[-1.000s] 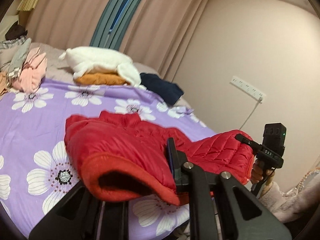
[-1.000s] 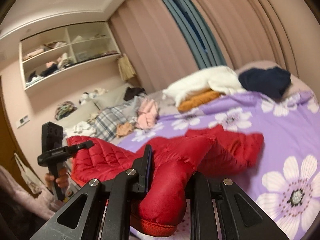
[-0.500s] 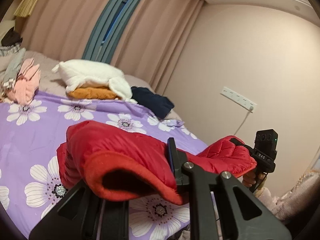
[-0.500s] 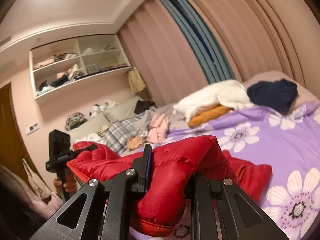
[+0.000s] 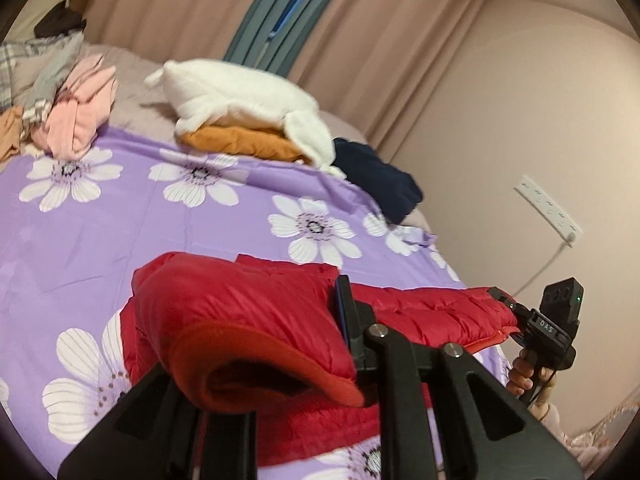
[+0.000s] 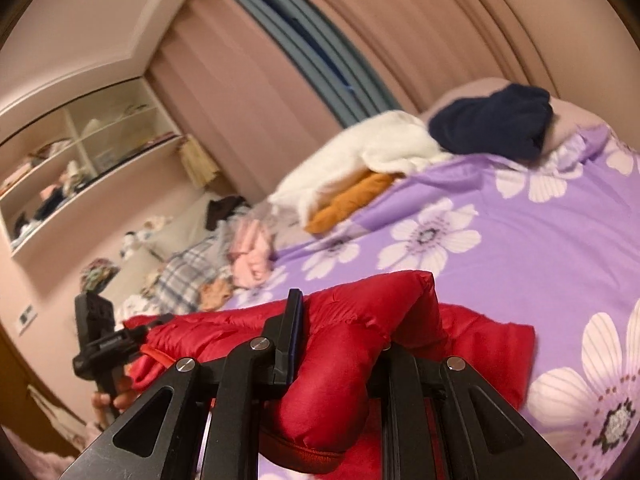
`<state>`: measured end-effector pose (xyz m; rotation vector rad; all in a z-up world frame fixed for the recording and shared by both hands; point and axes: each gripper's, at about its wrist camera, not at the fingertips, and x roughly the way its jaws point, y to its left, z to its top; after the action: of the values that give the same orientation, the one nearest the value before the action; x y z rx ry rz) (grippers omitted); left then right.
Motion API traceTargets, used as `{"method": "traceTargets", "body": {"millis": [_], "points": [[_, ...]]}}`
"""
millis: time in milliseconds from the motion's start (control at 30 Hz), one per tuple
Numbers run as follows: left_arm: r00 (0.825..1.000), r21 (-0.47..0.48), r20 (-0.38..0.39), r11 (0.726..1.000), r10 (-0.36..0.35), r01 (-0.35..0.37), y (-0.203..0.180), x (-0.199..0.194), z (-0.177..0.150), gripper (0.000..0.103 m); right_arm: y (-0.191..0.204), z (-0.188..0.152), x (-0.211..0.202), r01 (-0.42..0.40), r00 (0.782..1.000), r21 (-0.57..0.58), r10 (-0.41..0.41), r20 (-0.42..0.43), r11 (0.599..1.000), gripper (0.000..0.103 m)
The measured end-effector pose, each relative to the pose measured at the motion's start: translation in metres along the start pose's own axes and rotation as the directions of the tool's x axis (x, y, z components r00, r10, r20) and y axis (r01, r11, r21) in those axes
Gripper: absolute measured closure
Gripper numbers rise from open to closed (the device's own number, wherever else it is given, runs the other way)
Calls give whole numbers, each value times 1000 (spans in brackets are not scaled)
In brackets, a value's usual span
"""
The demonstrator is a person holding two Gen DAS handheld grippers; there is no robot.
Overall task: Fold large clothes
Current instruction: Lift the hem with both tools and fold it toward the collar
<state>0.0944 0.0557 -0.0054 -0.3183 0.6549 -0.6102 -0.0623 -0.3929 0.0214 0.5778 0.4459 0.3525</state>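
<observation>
Your left gripper (image 5: 280, 344) is clamped tight on a sleeve cuff of the red puffer jacket (image 5: 248, 312), the orange-lined opening bulging toward the camera. Your right gripper (image 6: 340, 344) pinches the other sleeve the same way, a thick roll of red fabric squeezed between its jaws. The jacket stretches between the two grippers, its quilted body low over the near edge of the bed; whether it touches the sheet there is hard to tell. Under it spreads the purple sheet (image 5: 120, 224) with white flowers. Each wrist view catches the opposite gripper at the far end of the jacket, with your hand (image 5: 524, 376) on its handle. Farther back lie a white fleece garment (image 5: 240, 96) on top of an orange one (image 5: 240, 142), a navy garment (image 5: 380, 180) just beside them, and a pink garment (image 5: 80, 112) among a jumble of clothes. Beyond stand beige curtains (image 5: 180, 12) and, in the right wrist view, wall shelves (image 6: 80, 160).
</observation>
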Motion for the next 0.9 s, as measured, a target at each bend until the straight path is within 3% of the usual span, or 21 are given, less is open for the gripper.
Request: {"method": "traceTargets", "body": {"millis": [233,433,600,767,833,900], "points": [[993,-57,-96,995,71,-76,27,61,6,86,-40,-1,49,86,993,90,-79,-86,992,85],[977,-146,-190,981,96,-124,59,107,2,83,-63,-7,76,154,978,134,-131,-164,979,85],[957,-152,-249,970,148,-190,70,137,-4,82,-79,-14,94,211,959,169,-171,-224,963,85],[944,-210,-296,954,145,-213,85,152,-7,78,-96,-16,103,228,950,257,-156,-271,939,84],[951,-267,-290,945,109,-190,91,150,-5,75,-103,-15,101,209,955,318,-123,-270,925,82],[960,-319,-273,935,67,-156,95,145,0,69,-108,-13,98,166,966,386,-70,-249,908,73]]}}
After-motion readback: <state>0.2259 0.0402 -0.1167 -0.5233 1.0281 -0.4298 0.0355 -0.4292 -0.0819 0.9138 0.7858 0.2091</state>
